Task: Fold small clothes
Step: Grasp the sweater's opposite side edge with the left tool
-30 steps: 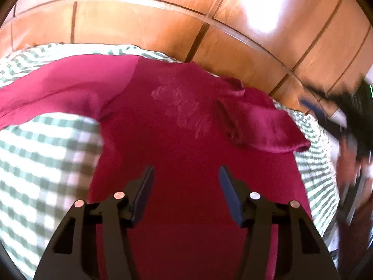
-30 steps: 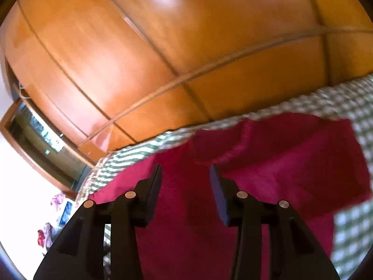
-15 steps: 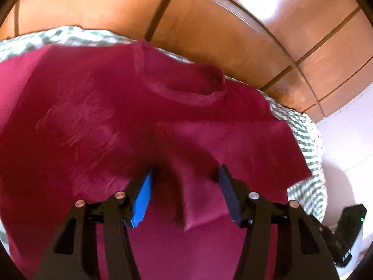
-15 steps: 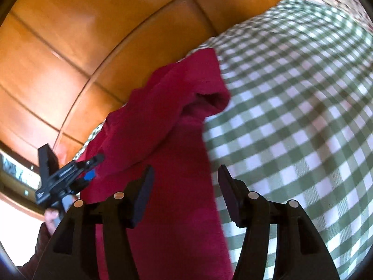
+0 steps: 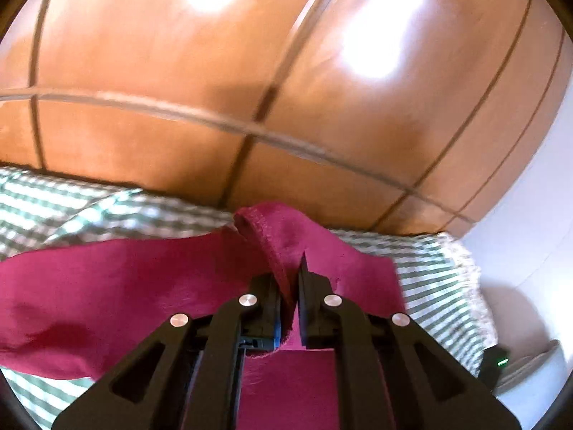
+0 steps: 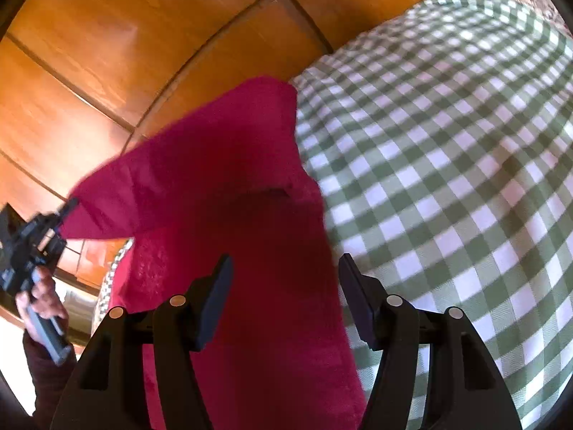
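While the left hand-held gripper (image 5: 289, 295) is pinched tight on a hemmed edge of the crimson top (image 6: 258, 251), one side of the garment hangs lifted off the green-checked bedcover (image 6: 447, 165), with the rest lying flat on it in front of the glossy wooden panels (image 5: 250, 71). The right hand-held gripper (image 6: 284, 297) hovers with its jaws wide apart above the flat part of the fabric, gripping nothing. In the right wrist view the raised flap runs up to the left tool, held in a bare hand (image 6: 41, 301) at the frame's edge. To land this fold well, it seems best to carry the pinched edge across in a low, taut arc so the flap does not sag or twist, and to line its border up with the garment's long side before letting go. The free tool could press the cloth near the intended crease, which would keep the lower layer from dragging. The stuff looks soft and limp, so a hasty release would likely leave wrinkles.
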Demonstrator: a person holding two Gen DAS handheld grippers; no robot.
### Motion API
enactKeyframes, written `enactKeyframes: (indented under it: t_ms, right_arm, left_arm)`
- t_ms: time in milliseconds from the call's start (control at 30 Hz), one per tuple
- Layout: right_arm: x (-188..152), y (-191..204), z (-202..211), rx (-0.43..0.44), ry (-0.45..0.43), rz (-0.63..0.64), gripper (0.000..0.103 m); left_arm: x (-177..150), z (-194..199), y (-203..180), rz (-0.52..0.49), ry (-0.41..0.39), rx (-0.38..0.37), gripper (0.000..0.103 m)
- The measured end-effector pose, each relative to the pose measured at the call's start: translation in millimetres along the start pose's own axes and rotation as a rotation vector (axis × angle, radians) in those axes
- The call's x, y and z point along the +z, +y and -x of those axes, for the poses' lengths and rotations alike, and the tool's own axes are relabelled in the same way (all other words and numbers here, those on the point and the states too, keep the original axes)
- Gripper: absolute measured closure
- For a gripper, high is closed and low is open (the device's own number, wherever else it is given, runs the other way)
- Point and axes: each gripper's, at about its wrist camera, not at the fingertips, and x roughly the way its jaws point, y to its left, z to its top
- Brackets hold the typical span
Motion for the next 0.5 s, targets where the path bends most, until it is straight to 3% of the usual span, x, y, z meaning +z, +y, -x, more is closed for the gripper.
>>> enactKeyframes:
  t_ms: [133,267,400,500]
  right_arm:
    - [18,27,-2,0.02,-0.031,0.064,0.043]
    - [30,63,-27,-0.026,-0.032,0.205,0.043]
    - [32,83,-76,-0.217,-0.014,0.375,0.043]
    - [28,68,-106,-0.352,0.016,0.402,0.048]
  left_arm:
    - [-21,-19,27,0.024,0.061,0.057,0.097]
    - [-34,-40,40,0.04,0.096,0.089,0.097]
    - [-44,-53,51,0.039,0.102,0.165,0.097]
    - [-52,-63,63,0.035,0.126,0.239,0.097]
